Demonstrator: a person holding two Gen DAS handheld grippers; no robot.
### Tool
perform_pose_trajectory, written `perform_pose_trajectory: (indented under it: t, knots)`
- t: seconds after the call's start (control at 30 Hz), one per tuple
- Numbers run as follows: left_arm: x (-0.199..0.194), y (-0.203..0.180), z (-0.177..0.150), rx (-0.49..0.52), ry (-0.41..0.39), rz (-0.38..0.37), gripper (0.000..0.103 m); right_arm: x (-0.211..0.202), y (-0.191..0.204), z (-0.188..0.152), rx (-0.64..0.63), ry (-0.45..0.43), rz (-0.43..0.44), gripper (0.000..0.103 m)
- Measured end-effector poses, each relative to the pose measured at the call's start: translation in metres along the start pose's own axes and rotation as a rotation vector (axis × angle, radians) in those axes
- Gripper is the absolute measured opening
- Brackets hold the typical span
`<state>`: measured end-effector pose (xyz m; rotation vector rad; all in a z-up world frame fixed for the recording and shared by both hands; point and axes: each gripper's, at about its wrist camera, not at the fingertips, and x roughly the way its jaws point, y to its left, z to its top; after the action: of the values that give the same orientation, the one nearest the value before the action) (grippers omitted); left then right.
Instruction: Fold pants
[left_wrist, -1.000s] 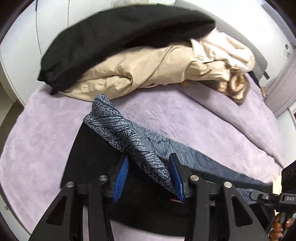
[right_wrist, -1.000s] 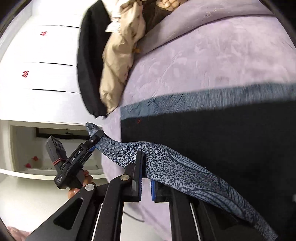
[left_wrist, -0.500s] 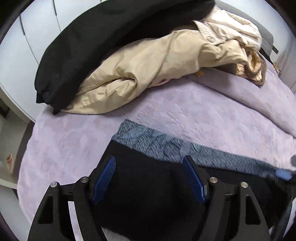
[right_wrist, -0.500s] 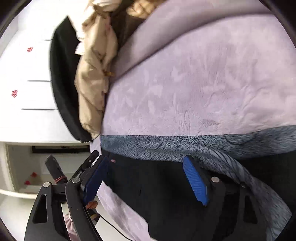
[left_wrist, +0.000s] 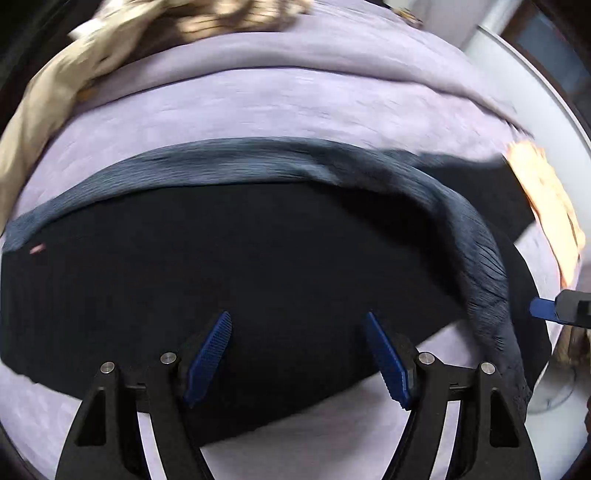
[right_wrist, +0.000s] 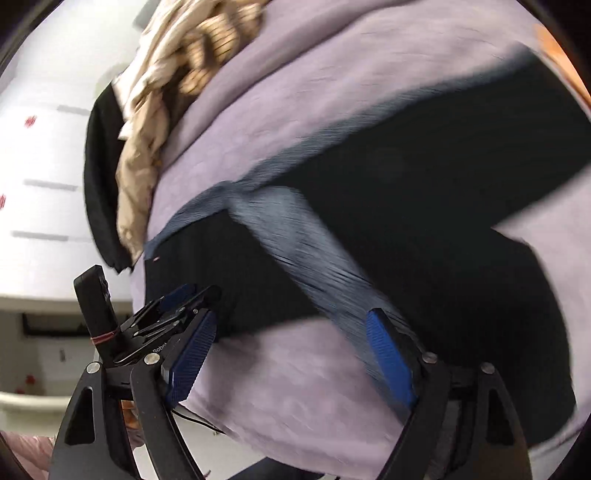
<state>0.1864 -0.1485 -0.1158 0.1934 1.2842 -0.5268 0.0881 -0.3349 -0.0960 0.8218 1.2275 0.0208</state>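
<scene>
- The pants are laid flat on the bed.
- The left gripper is held open, empty.
- The right gripper is spread wide, nothing gripped.

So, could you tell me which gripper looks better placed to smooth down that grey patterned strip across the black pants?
Probably the right gripper: its jaws are open and the grey patterned strip runs right beside its finger. The left gripper, also open, hangs over plain black pants, away from the strip.
</scene>
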Motion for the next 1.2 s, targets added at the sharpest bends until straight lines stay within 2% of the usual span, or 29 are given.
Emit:
perform_pose_trajectory:
  t: [0.13,0.27,0.33,0.47,0.57,0.6,0.67,0.7,0.73,0.77,0.83,0.97,1.07,1.2]
  knots:
    - [0.019,-0.059,0.003,0.061,0.047,-0.048,0.076,-0.051,-0.061,-0.037,0.062,-0.044,-0.138,0.086]
    - [0.024,-0.101,0.003,0.147,0.045,-0.037,0.076,-0.072,-0.092,-0.079,0.057,-0.042,-0.264,0.084]
    - [0.027,-0.114,0.003,0.163,0.05,-0.031,0.076,-0.078,-0.095,-0.101,0.0,-0.05,-0.312,0.083]
    - [0.031,-0.128,0.003,0.186,0.052,-0.004,0.076,-0.066,-0.069,-0.137,-0.211,-0.062,-0.443,0.079]
    - [0.031,-0.13,0.003,0.18,0.058,0.0,0.076,-0.046,-0.052,-0.161,-0.399,-0.081,-0.58,0.065]
    - [0.033,-0.129,-0.001,0.179,0.058,-0.001,0.076,-0.041,-0.051,-0.165,-0.426,-0.085,-0.612,0.055]
    - [0.033,-0.13,-0.001,0.182,0.062,0.002,0.076,-0.033,-0.055,-0.169,-0.464,-0.095,-0.662,0.043]
    - [0.034,-0.131,0.001,0.184,0.065,0.004,0.076,-0.03,-0.053,-0.169,-0.474,-0.098,-0.683,0.017]
    - [0.036,-0.135,0.003,0.182,0.066,0.004,0.076,-0.034,-0.055,-0.166,-0.465,-0.104,-0.674,0.006]
    - [0.034,-0.134,0.004,0.176,0.067,-0.001,0.076,-0.043,-0.057,-0.16,-0.433,-0.123,-0.65,0.006]
    - [0.037,-0.138,0.014,0.155,0.072,-0.028,0.076,-0.053,-0.051,-0.143,-0.408,-0.175,-0.657,0.006]
    - [0.031,-0.144,0.031,0.137,0.046,-0.046,0.076,-0.1,-0.056,-0.09,-0.365,-0.285,-0.658,0.006]
    - [0.026,-0.15,0.053,0.115,0.02,-0.049,0.076,-0.127,-0.057,-0.034,-0.416,-0.354,-0.679,0.006]
    - [0.021,-0.153,0.099,0.055,-0.034,-0.038,0.076,-0.148,-0.05,0.036,-0.523,-0.422,-0.691,0.006]
